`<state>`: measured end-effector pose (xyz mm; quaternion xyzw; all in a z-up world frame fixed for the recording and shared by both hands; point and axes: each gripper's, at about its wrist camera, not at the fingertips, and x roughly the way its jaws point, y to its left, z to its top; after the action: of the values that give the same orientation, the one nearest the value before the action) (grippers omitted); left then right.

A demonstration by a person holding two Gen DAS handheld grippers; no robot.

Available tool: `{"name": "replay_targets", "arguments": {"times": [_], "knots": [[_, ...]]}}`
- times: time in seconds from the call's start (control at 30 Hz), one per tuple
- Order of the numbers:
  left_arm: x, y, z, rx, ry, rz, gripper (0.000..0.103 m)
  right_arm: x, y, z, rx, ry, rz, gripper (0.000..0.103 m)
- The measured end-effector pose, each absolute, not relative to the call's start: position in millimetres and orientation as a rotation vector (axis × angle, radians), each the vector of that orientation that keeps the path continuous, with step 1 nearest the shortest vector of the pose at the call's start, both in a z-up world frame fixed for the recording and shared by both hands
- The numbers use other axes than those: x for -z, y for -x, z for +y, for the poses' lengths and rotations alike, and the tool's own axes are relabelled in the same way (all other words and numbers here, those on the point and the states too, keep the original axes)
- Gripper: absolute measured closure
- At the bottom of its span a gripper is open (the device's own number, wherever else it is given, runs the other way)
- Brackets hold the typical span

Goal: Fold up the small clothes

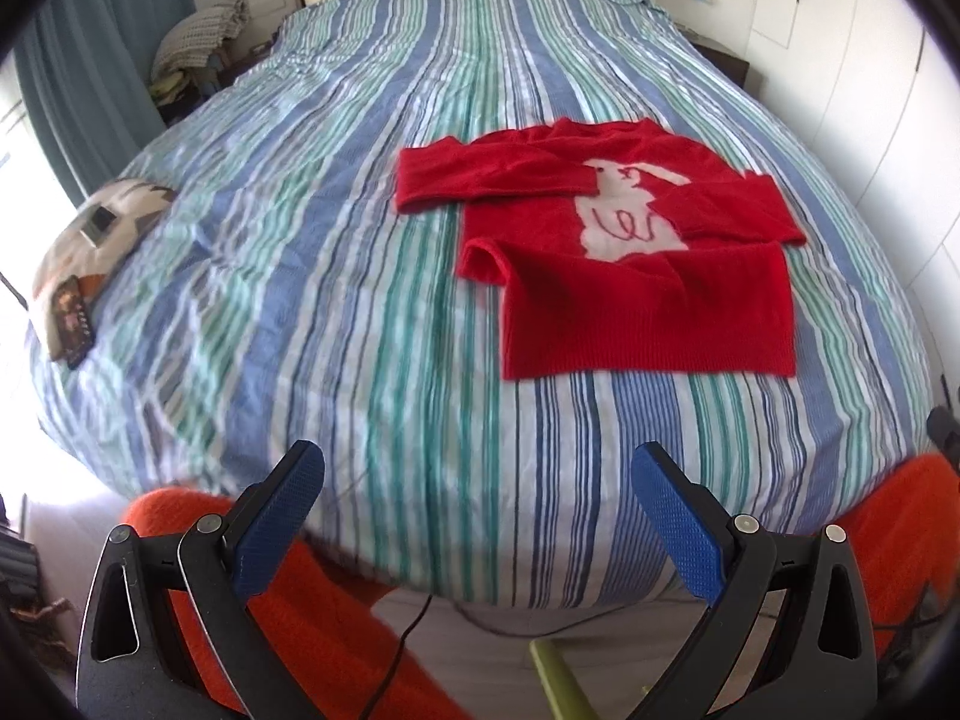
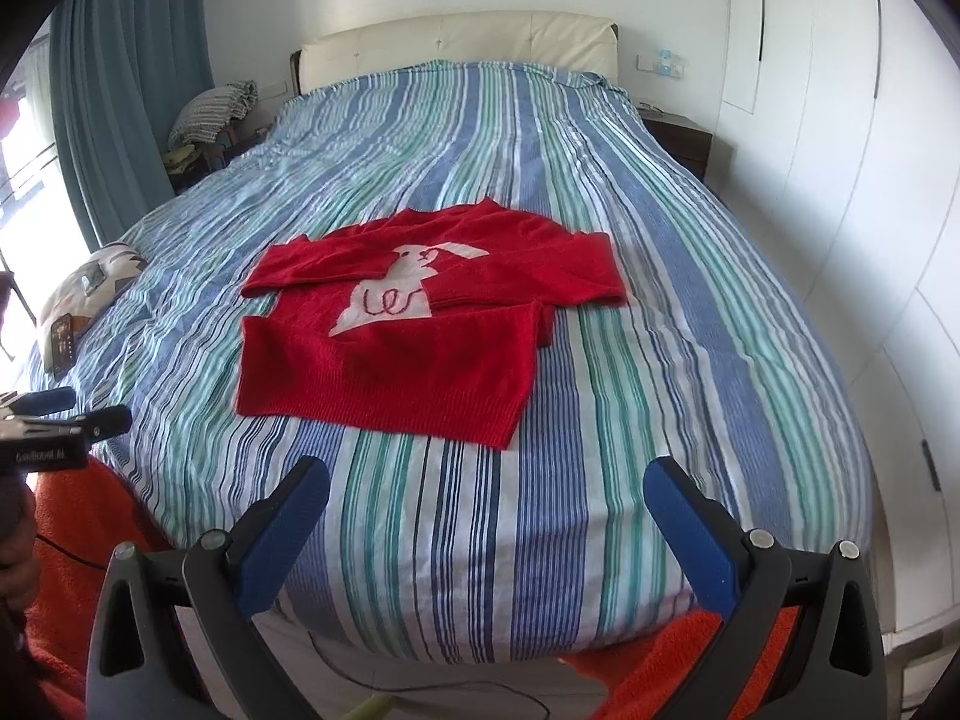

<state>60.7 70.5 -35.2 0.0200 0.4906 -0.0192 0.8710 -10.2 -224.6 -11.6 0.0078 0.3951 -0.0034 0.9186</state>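
Note:
A small red sweater (image 1: 630, 294) (image 2: 390, 360) with a white animal figure on its chest lies flat on the striped bed cover, both sleeves folded across the front. My left gripper (image 1: 477, 462) hangs open at the foot of the bed, well short and to the left of the sweater, nothing between its blue pads. My right gripper (image 2: 486, 474) is also open and empty, just in front of the sweater's hem. At the left edge of the right wrist view the left gripper (image 2: 78, 411) shows from the side.
The bed (image 2: 660, 360) with blue, green and white stripes fills both views. A patterned cushion (image 1: 90, 246) with a dark flat object lies at its left edge. Orange fabric (image 1: 312, 618) shows below the grippers. White wardrobe doors (image 2: 840, 180) stand right; curtain (image 2: 120, 90) left.

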Motion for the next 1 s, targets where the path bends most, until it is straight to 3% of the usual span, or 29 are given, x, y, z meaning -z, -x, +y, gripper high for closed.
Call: {"name": "replay_targets", "arguments": {"times": [0.33, 0.4, 0.43, 0.47, 0.5, 0.53, 0.57, 0.83, 1.0], "knots": [[146.0, -174.1, 80.6, 0.152, 0.146, 1.135, 0.005, 127.6, -104.9, -280.6, -0.2, -0.335, 0.953, 0.005], [155.6, -180.8, 76.4, 0.185, 0.172, 1.142, 0.018, 147.1, -123.5, -278.6, -0.266, -0.402, 0.972, 0.013], [158.9, -183.1, 73.5, 0.201, 0.183, 1.148, 0.031, 157.1, -130.4, -277.4, -0.279, -0.43, 0.988, 0.016], [160.8, -184.8, 70.9, 0.207, 0.182, 1.152, 0.05, 165.4, -135.4, -276.9, -0.282, -0.448, 1.001, 0.028], [161.6, -185.6, 68.7, 0.213, 0.175, 1.154, 0.066, 171.1, -139.2, -275.7, -0.286, -0.455, 1.01, 0.05], [162.0, -186.4, 68.3, 0.228, 0.179, 1.164, 0.1, 172.3, -140.9, -275.2, -0.286, -0.455, 1.019, 0.067], [161.3, -185.6, 69.8, 0.241, 0.199, 1.177, 0.099, 171.5, -141.1, -276.0, -0.28, -0.46, 1.036, 0.097], [103.1, -120.0, 97.2, 0.348, 0.179, 1.171, 0.1, 104.4, -77.8, -285.5, -0.368, -0.494, 1.092, 0.098], [124.3, -104.4, 96.5, 0.28, 0.087, 1.246, 0.1, 126.3, -64.2, -282.5, -0.287, -0.474, 1.196, 0.098]]}}
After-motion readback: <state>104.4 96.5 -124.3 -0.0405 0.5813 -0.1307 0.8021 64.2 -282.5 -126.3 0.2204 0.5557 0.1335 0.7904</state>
